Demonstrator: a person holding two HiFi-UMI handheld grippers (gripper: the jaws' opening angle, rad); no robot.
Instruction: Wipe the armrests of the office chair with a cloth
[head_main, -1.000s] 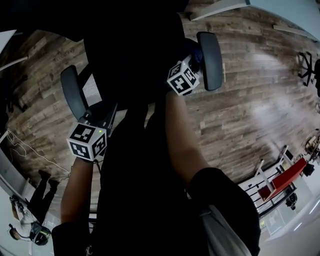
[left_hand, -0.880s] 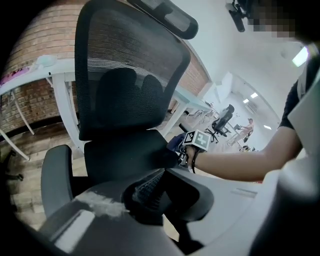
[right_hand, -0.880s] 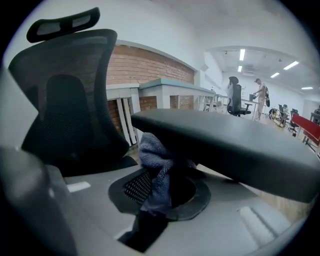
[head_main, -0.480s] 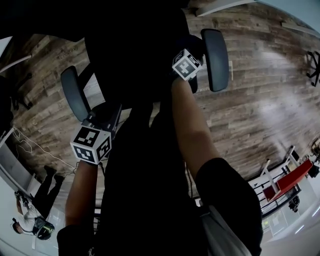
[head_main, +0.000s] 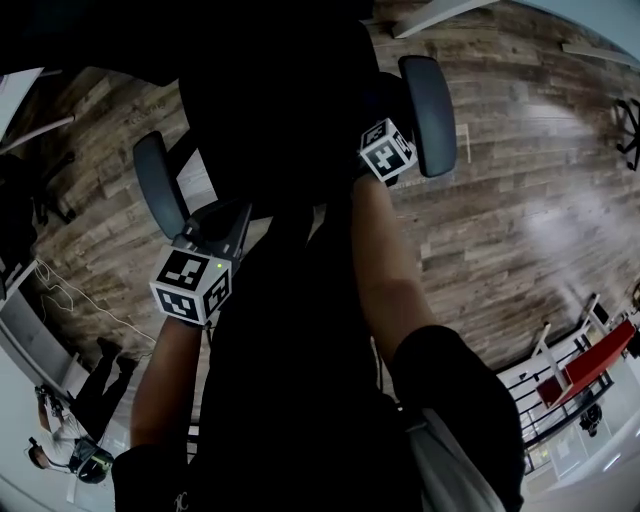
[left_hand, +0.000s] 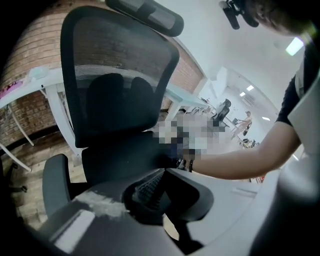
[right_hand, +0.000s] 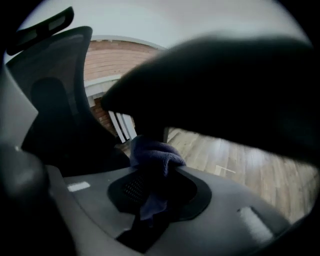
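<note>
Here, our right gripper (right_hand: 152, 192) clamps a bunched blue cloth (right_hand: 152, 156) and holds it against, or just beside, the inner edge of the right armrest (head_main: 430, 110) of the office chair (left_hand: 117, 100); we cannot tell if they touch. Our left gripper (left_hand: 155, 192), jaws drawn together on nothing, hovers near the left armrest (head_main: 158, 195). We judge the right armrest's wipe to be in hand. The next move calls for a stroke along the pad's length, cloth pressed flat, then the other armrest.
</note>
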